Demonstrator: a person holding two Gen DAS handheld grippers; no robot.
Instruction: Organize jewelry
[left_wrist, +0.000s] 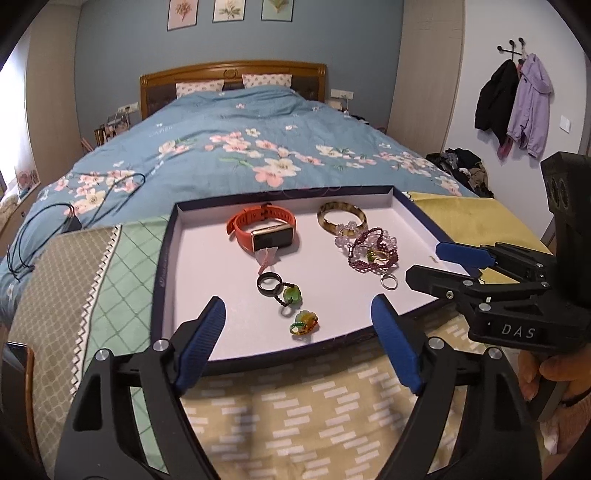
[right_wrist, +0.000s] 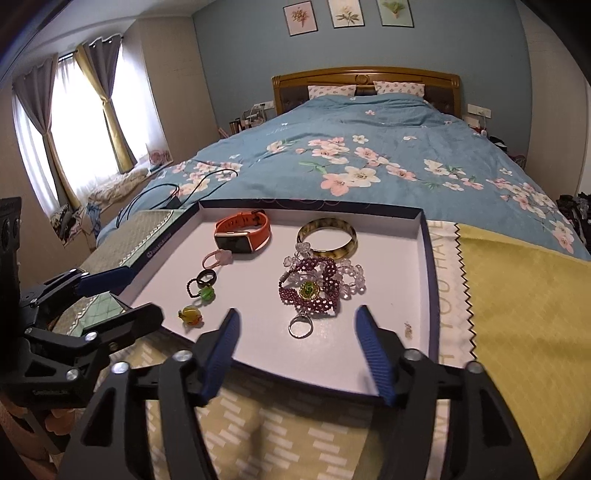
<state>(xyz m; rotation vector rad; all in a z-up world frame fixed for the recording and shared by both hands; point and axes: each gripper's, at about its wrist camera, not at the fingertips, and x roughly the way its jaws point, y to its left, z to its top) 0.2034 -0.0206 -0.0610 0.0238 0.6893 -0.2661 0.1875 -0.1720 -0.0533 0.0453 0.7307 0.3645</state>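
Note:
A shallow white tray with a dark rim (left_wrist: 192, 258) (right_wrist: 421, 258) lies on cloths at the foot of a bed. In it lie an orange smartwatch (left_wrist: 264, 230) (right_wrist: 242, 230), a horn-coloured bangle (left_wrist: 341, 218) (right_wrist: 327, 236), purple and clear bead bracelets (left_wrist: 373, 249) (right_wrist: 317, 284), a silver ring (left_wrist: 388, 282) (right_wrist: 300, 328), a black ring (left_wrist: 268, 285) (right_wrist: 206, 277), a green bead charm (left_wrist: 291, 294) (right_wrist: 206, 293) and an orange-green bead ring (left_wrist: 304, 322) (right_wrist: 191, 315). My left gripper (left_wrist: 299, 310) (right_wrist: 122, 291) is open at the tray's near edge. My right gripper (right_wrist: 297, 323) (left_wrist: 424, 264) is open, straddling the silver ring.
A yellow cloth (right_wrist: 517, 314) lies right of the tray, a patterned green-beige cloth (left_wrist: 92, 280) left. Behind is the bed with a blue floral quilt (left_wrist: 240, 147); black cables (left_wrist: 74, 214) lie on it. Coats (left_wrist: 517, 103) hang on the right wall.

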